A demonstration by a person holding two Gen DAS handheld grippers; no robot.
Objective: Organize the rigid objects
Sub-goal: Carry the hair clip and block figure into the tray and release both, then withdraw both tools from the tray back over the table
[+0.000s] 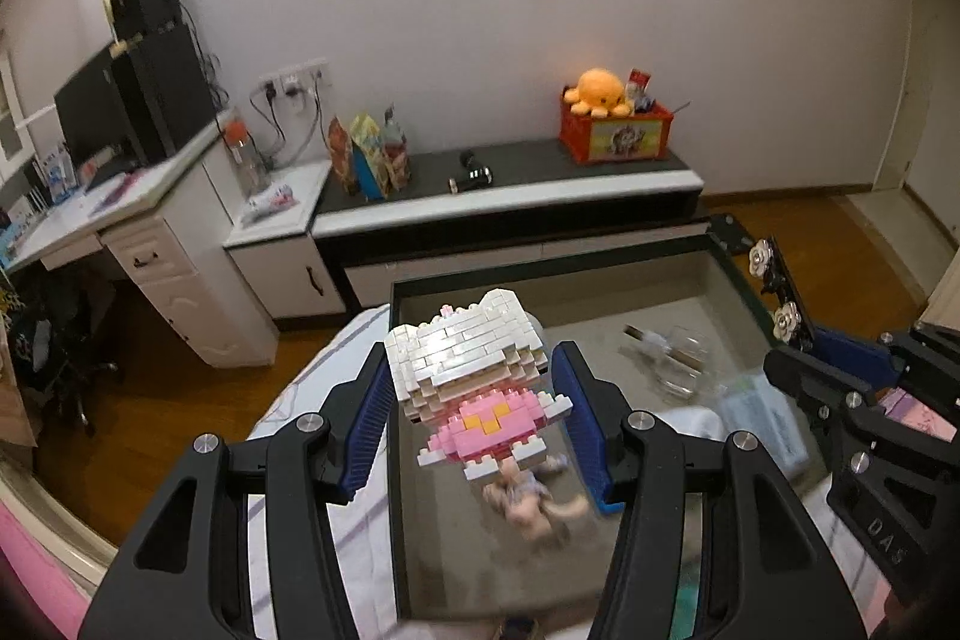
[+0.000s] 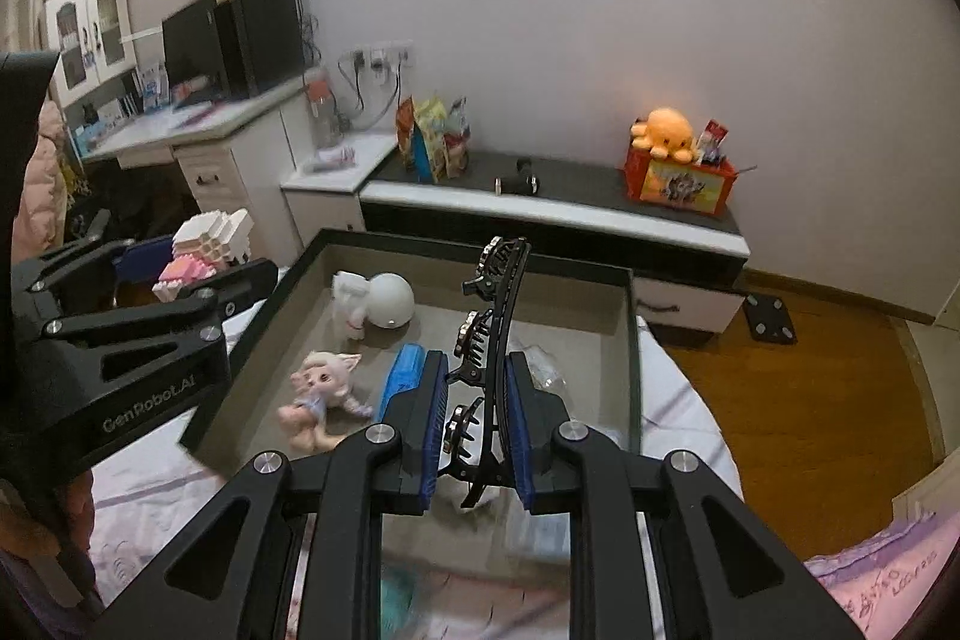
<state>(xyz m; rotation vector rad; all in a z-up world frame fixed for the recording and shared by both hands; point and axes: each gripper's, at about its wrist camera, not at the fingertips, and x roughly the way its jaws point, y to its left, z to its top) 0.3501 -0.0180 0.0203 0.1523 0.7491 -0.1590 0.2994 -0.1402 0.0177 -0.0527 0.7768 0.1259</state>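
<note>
My left gripper [image 1: 474,382] is shut on a white and pink brick-built figure [image 1: 474,370], held above the near left corner of a grey tray with a black rim [image 1: 540,274]; the same figure [image 2: 207,247] shows at the left of the right wrist view. My right gripper [image 2: 477,388] is shut on a long black hair clip [image 2: 498,316] with flower ornaments [image 1: 774,289], held upright over the tray [image 2: 480,241]. Inside the tray lie a small doll [image 2: 324,391], a white round-headed figure [image 2: 378,304], a blue block [image 2: 405,376] and a clear glass item [image 1: 678,358].
The tray rests on a bed with a pale striped sheet [image 1: 336,388]. Beyond stands a low black and white cabinet [image 1: 510,196] bearing a red box with an orange plush [image 1: 612,124], snack bags [image 1: 369,154] and a dumbbell. A white desk [image 1: 120,220] stands left.
</note>
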